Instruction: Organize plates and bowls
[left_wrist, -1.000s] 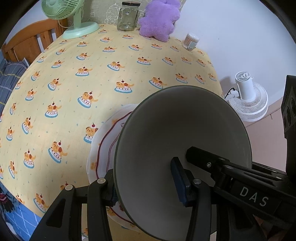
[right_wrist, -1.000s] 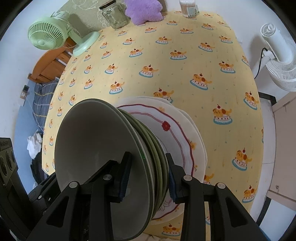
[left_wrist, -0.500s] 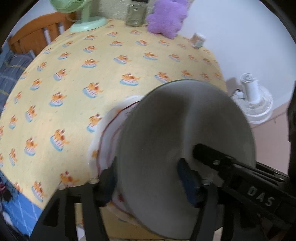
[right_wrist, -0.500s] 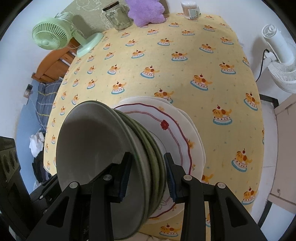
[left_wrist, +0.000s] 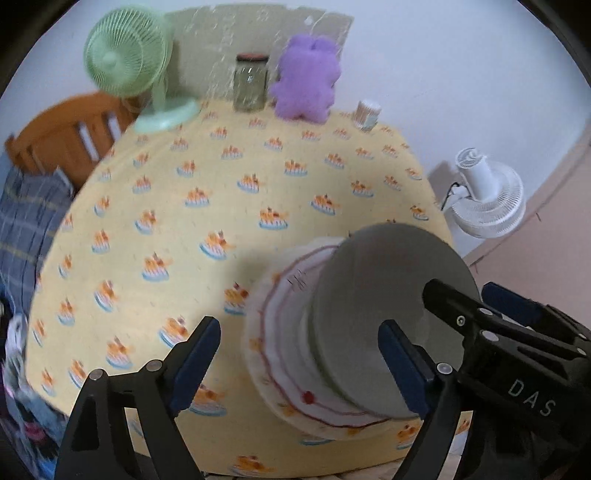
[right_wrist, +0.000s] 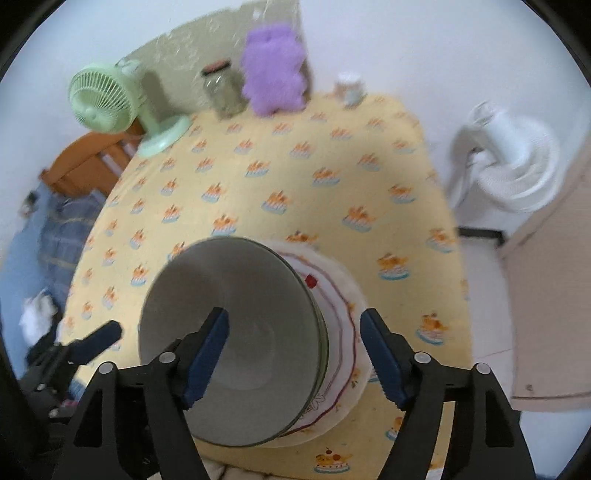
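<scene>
A stack of grey-green bowls (left_wrist: 384, 295) (right_wrist: 240, 317) sits nested on white plates with a wavy red line (left_wrist: 280, 332) (right_wrist: 345, 332), near the front edge of the yellow table (left_wrist: 221, 177). My left gripper (left_wrist: 299, 362) hovers above the stack's left side, its jaws opening, and its blue pads touch nothing. My right gripper (right_wrist: 295, 356) hangs over the right side, jaws also opening. The bowls' right rim lies between its pads, untouched. Each gripper shows at the edge of the other's view.
At the back of the table stand a green desk fan (left_wrist: 125, 62), a glass jar (left_wrist: 251, 85), a purple plush toy (left_wrist: 306, 77) and a small cup (left_wrist: 367, 112). A white floor fan (left_wrist: 487, 195) stands right of the table. A wooden headboard (left_wrist: 62, 133) is at the left.
Both grippers were shut on the bowls' rims. They have let go, spread wide and risen away. The bowl stack stays on the plates.
</scene>
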